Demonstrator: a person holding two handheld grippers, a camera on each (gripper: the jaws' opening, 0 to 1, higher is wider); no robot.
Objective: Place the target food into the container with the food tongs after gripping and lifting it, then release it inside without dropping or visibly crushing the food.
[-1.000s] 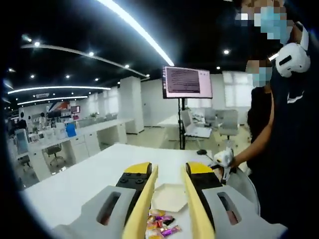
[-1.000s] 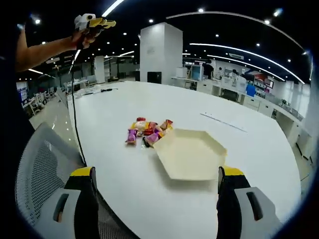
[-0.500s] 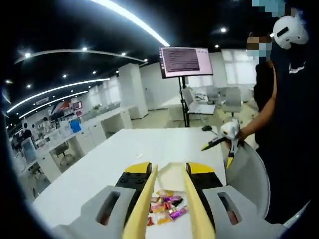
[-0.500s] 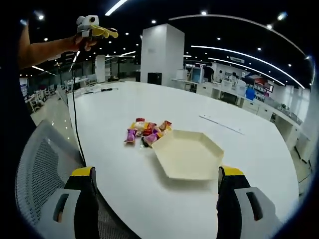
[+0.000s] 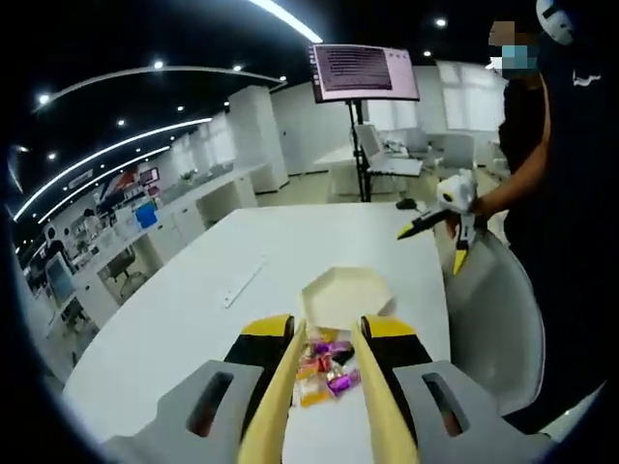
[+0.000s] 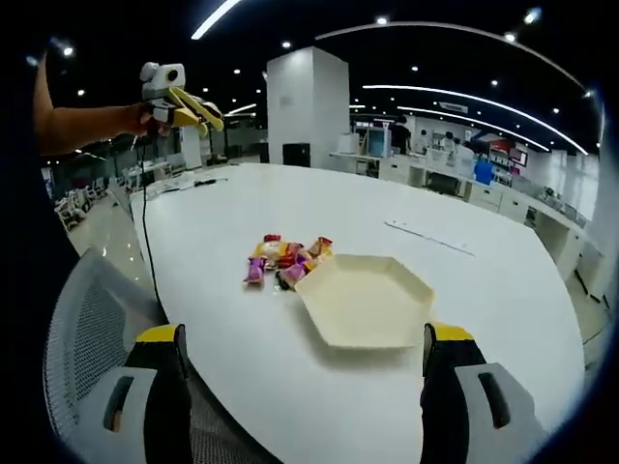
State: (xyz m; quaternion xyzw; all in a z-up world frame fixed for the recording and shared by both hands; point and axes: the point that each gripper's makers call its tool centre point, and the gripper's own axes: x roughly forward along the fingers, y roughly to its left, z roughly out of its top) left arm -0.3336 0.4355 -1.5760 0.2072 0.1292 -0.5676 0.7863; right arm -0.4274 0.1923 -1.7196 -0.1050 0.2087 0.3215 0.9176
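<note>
Right gripper view: a small heap of wrapped snacks lies on the white surface, its nearest pieces touching the edge of an empty cream hexagonal tray. The right gripper hangs well back from both, fingers spread wide with nothing between them, over a mesh chair back. The left gripper shows high at the left, held in a hand; its fingers look released and carry nothing.

In the left gripper view, the snacks sit between the parted yellow fingers of the left gripper, below and apart from them, with the tray just beyond. The right gripper appears at the right.

The packets are bright foil or plastic in purple, orange, yellow and red. They look light, crinkly and slippery, with contents that may crush. A gentle pinch across the body or sealed end of one piece on the heap's outer edge seems the safest hold. No food tongs can be made out.
</note>
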